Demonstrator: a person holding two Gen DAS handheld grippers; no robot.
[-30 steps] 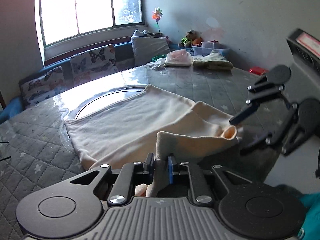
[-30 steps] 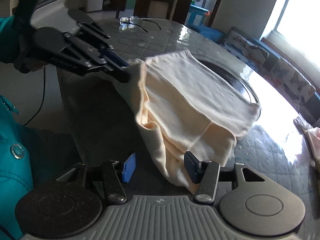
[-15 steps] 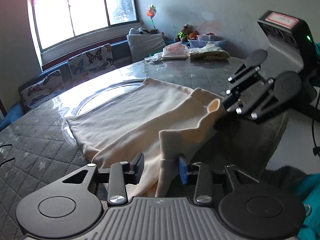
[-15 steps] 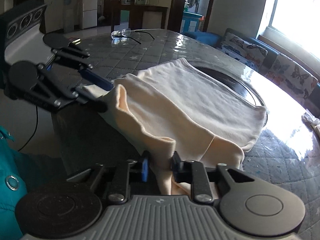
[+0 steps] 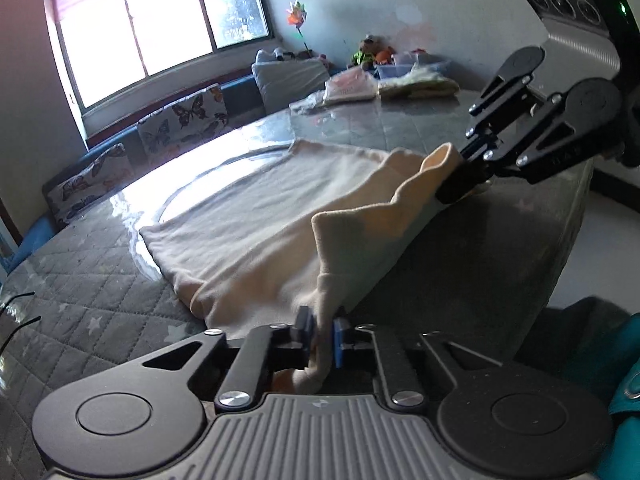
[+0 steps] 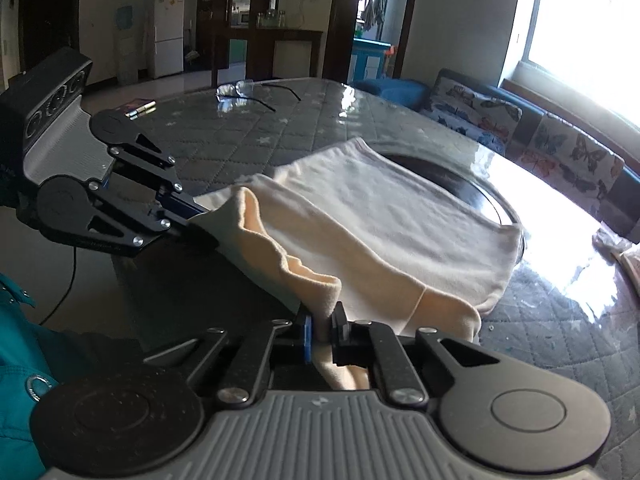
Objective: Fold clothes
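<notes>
Both the left gripper (image 5: 320, 334) and right gripper (image 6: 322, 330) were clenched on the near edge of the cream garment (image 5: 260, 216) lying on the table (image 5: 100, 300), ready, seemingly, to carry it toward the far side.

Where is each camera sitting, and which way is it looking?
Left wrist view: sits on the left gripper, shut on the cream garment, looking across the table toward the window; a teal sleeve shows.
Right wrist view: sits on the right gripper, shut on the same garment, looking toward the fridge and doorway; a teal jacket shows.
Shared: garment, table, butterfly cushions, and each view shows the other gripper.
</notes>
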